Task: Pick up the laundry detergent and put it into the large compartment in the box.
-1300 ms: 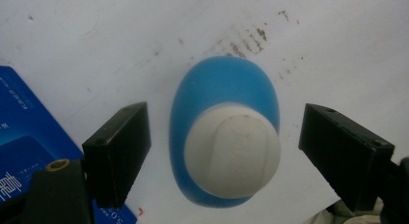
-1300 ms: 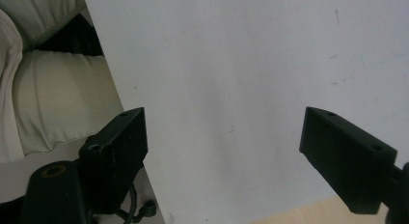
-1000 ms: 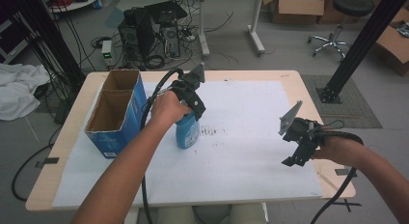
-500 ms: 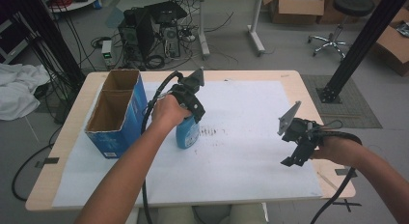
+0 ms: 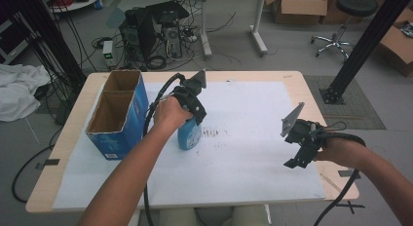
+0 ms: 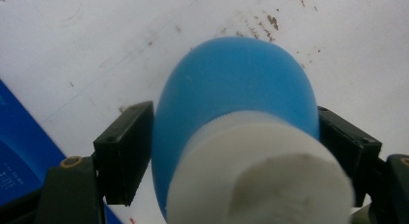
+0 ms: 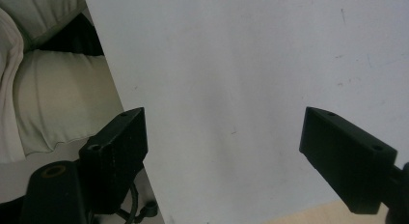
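White table sheet, frame centre. Left gripper clamps blue bottle near cap, upright, ready to lift. Right gripper, lower right: jaws wide apart, empty, idle.

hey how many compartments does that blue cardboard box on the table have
2. The blue box is split by a divider: the far compartment and the near compartment, both open on top and looking empty, though their floors aren't fully visible.

Black left gripper, black right gripper, grey three-cornered plates, trailing black cables
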